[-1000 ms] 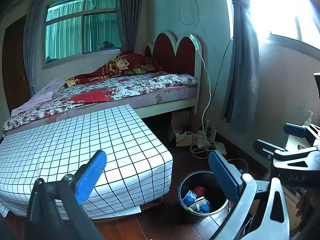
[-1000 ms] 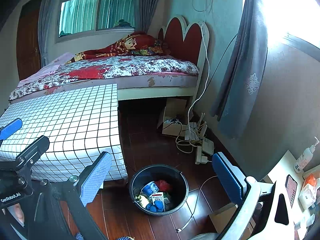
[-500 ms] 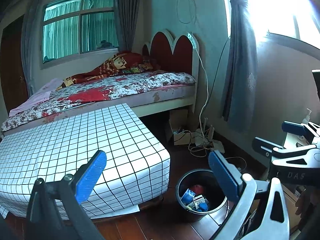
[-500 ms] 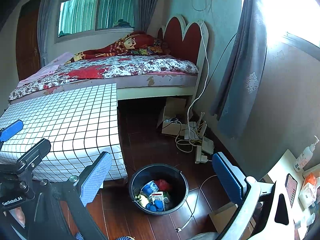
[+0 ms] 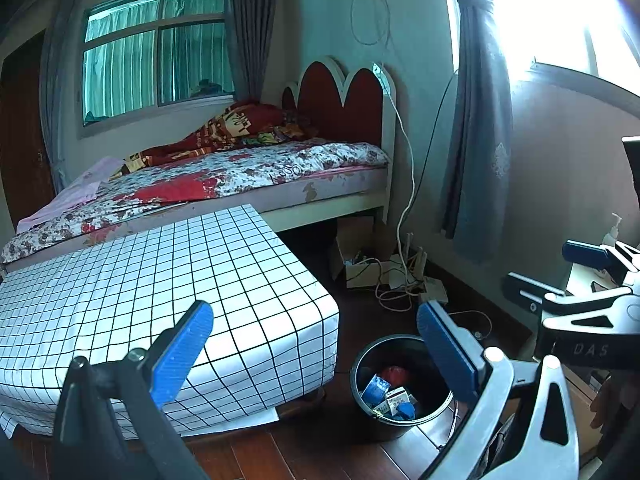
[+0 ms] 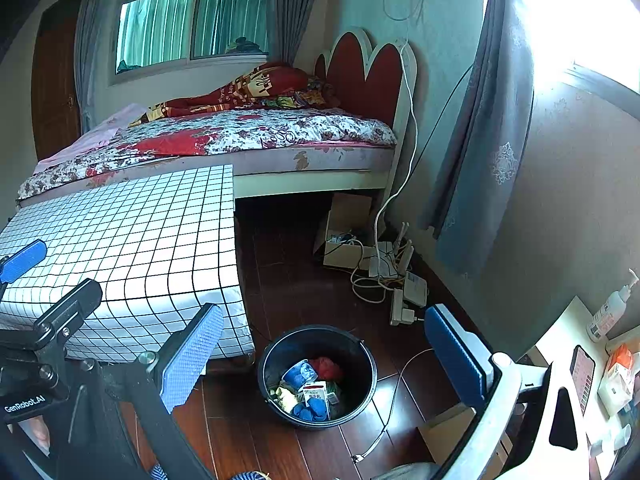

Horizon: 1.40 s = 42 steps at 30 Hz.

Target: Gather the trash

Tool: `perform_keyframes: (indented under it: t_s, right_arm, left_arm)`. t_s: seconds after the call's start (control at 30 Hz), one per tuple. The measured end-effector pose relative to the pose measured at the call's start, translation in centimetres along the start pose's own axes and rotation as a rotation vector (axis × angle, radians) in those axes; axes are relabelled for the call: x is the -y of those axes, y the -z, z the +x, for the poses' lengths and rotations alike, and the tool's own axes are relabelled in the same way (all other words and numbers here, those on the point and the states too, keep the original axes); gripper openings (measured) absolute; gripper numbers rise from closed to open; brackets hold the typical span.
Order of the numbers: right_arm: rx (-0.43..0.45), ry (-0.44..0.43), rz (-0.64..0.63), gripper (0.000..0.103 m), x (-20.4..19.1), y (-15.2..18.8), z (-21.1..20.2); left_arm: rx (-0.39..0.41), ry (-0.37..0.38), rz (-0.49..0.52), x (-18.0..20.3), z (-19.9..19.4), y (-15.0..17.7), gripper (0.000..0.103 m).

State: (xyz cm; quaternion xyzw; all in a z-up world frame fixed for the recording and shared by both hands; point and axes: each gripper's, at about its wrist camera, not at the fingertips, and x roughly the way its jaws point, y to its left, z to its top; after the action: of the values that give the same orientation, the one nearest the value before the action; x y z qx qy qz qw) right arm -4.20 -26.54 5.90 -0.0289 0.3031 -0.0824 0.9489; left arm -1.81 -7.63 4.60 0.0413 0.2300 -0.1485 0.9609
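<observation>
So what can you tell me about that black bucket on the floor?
The bucket is round, black and looks like plastic, with a thin wire handle lying down along its rim. It stands upright on the dark wooden floor, just off the corner of the checked mattress. It is partly filled with trash: a blue cup, something red, a small carton and blue scraps. Neither tool touches it; both hang open above.
</observation>
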Motion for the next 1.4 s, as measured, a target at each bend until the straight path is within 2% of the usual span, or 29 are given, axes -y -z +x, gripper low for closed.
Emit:
perform_keyframes:
  t_s: [1.4]
  right_arm:
    - [-0.018, 0.013, -0.006, 0.102, -0.22, 0.69, 0.48]
  left_arm:
    - [0.007, 0.049, 0.041, 0.14, 0.34, 0.12, 0.102]
